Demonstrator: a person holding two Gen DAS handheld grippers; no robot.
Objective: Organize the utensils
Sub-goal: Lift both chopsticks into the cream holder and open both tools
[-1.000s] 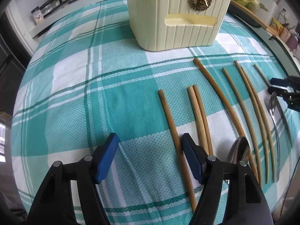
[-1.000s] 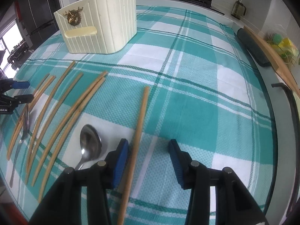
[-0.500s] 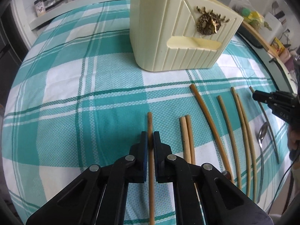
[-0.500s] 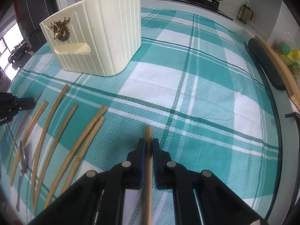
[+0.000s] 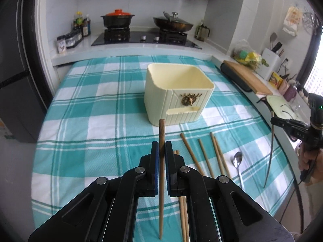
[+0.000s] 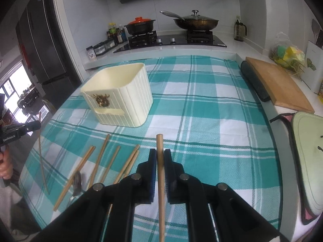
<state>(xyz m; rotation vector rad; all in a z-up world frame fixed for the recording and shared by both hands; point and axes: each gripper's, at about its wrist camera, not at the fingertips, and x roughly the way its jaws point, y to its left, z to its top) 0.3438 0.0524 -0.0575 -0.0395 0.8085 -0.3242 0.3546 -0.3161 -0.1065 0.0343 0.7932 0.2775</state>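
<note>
Bamboo by the look of it, each chopstick is light, stiff and thin, so it should lift easily but can pivot or slip if pinched far from its middle. The left gripper [image 5: 161, 151] has its blue pads clamped on one chopstick [image 5: 161, 181], held clear of the cloth with a short length poking forward and the longer part trailing back under the jaws; a grip nearer the middle would likely swing less. The right gripper [image 6: 160, 159] is likewise shut on a second chopstick [image 6: 160, 181], its blunt end pointing toward the holder. More loose chopsticks [image 5: 203, 155] and a metal spoon [image 5: 237, 161] lie on the teal checked tablecloth [image 5: 90, 141] between the two grippers. The cream ribbed utensil holder [image 5: 177, 94] stands open-topped further back on the cloth, with nothing between it and either held stick. Its tall walls mean the sticks probably need tipping upright to drop in. Beyond are a stove with pots and, to the right, a wooden cutting board [image 6: 278, 82].
</note>
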